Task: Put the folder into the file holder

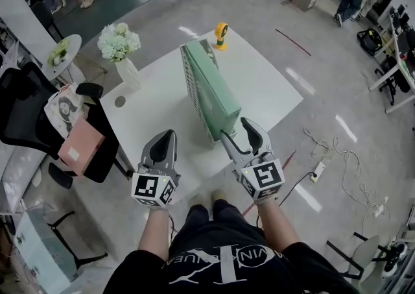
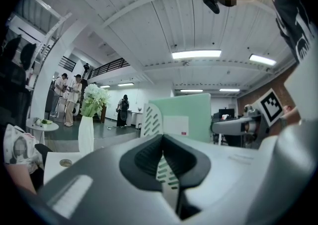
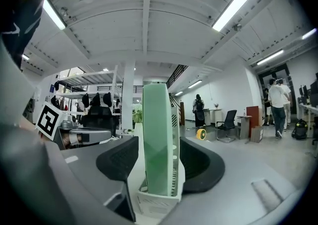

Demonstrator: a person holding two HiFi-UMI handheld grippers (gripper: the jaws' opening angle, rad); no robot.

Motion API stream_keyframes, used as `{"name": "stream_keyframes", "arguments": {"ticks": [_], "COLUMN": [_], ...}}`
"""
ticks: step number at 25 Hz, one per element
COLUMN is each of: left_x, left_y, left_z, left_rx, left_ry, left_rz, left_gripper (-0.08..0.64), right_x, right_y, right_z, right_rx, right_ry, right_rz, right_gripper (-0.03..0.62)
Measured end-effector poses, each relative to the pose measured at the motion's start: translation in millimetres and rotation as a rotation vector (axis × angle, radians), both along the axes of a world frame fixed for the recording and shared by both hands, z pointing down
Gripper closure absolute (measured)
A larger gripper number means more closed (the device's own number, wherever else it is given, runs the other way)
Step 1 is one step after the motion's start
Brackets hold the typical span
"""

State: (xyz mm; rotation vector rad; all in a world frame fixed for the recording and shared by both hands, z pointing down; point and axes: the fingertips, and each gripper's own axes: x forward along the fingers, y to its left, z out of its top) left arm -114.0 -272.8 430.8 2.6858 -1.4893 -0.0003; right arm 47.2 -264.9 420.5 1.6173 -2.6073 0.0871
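Dead ahead of the right gripper (image 3: 160,162), btwn its spread jaws w/o pad contact, the green folder (image 3: 156,129) is seen upright in the white file holder (image 3: 151,204), long axis running away from the claw. The left gripper (image 2: 163,162), farther off to the side, is clenched on nothing.

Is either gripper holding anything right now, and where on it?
Nothing is held. The right gripper is open around the near end of the folder in the file holder; the left gripper is shut, empty.
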Motion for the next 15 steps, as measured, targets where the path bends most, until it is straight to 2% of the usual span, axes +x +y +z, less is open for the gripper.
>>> {"name": "stream_keyframes", "arguments": {"ticks": [10, 15], "left_x": [10, 9], "left_y": [-1, -3], "left_z": [-8, -13], "left_rx": [0.010, 0.015], "left_ry": [-0.002, -0.002], "left_rz": [0.002, -0.001], "left_gripper": [0.560, 0.560], "right_x": [34, 48], "right_y": [12, 13], "right_z": [-6, -13], "right_rx": [0.012, 0.022], "right_ry": [0.012, 0.004], "right_rz": [0.053, 0.088], "right_gripper": [0.445, 0.551]}}
